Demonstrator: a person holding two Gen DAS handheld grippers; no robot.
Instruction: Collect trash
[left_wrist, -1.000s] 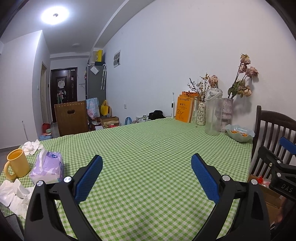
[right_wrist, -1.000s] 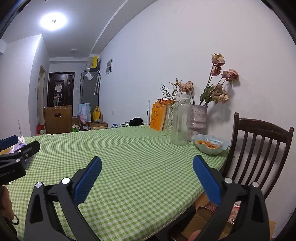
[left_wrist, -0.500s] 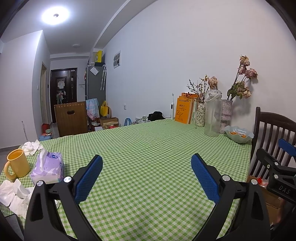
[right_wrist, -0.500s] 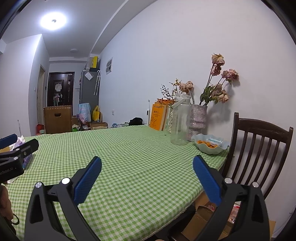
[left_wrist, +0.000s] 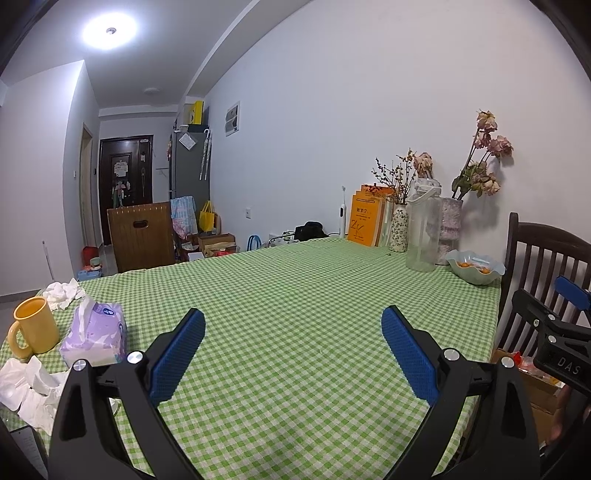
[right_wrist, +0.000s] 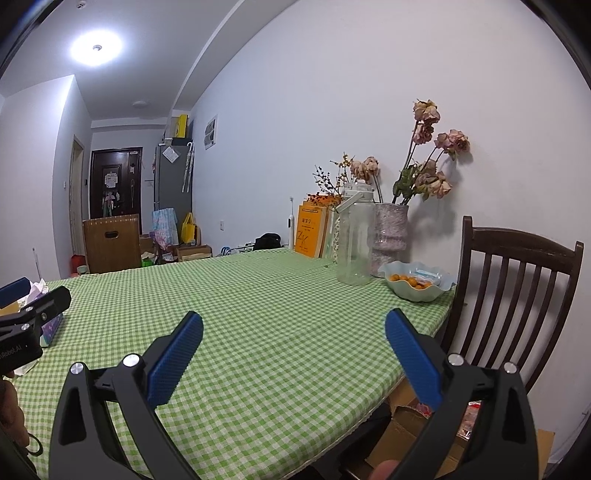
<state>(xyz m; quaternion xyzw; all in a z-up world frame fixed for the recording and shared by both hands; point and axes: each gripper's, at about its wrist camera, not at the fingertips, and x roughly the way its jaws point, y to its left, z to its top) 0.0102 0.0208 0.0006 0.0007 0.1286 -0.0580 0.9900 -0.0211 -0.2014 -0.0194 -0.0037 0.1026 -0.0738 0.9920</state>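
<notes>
Left gripper (left_wrist: 293, 334): fingers spread wide, nothing between them; held low over the near edge of the table (left_wrist: 295, 295), pointed down its length, likely so the whole surface can be surveyed before any pick

Right gripper (right_wrist: 294, 336): fingers likewise wide apart and empty; hovering at the table's right-hand side, near the chair (right_wrist: 517, 295), well apart from any trash

Trash, crumpled tissues (left_wrist: 29, 387): a white heap at the near left corner of the table, just left of the left gripper; a second wad (left_wrist: 62, 293) lies farther back, behind the yellow mug (left_wrist: 35, 328). None collected yet

Tissue pack (left_wrist: 94, 334): purple, between mug and left gripper; probably not trash

Kept items: water jug (right_wrist: 354, 243), vase of dried flowers (right_wrist: 391, 236) and fruit bowl (right_wrist: 419, 280), ranged along the wall, out of the working area

Change from the earlier frames: almost none; both grippers hold much the same pose, the views shifting only slightly, fingers as wide as before
</notes>
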